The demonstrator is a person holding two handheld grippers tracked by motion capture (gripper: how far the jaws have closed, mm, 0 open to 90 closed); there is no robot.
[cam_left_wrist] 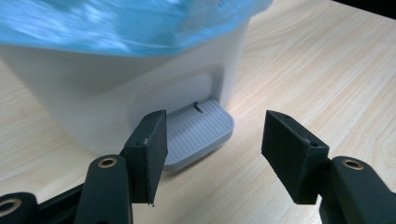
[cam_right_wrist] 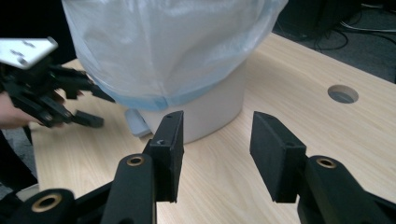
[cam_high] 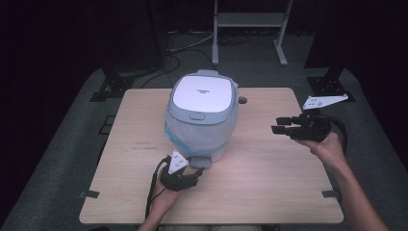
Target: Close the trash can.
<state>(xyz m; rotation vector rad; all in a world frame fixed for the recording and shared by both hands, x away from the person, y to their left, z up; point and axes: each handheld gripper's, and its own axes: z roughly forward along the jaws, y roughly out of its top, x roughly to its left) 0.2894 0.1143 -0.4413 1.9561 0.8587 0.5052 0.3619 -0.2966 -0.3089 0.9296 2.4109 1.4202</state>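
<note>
At the lower middle of the high view, the left gripper [cam_high: 192, 179] sits with jaws spread and empty, aimed at the grey foot pedal [cam_left_wrist: 198, 135] at the base of the pedal bin [cam_high: 202, 115], which stands mid-table with its blue liner bag [cam_right_wrist: 177, 51] draped over the rim. At the right edge, the right gripper [cam_high: 281, 124] hovers spread, holding nothing. The step looks like an approach; next, pressing the pedal should lift the lid.

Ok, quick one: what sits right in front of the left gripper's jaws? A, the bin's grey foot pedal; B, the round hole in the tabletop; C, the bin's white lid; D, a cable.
A: in the left gripper view the ridged grey foot pedal at the base of the bin lies just beyond the open left gripper.
</note>
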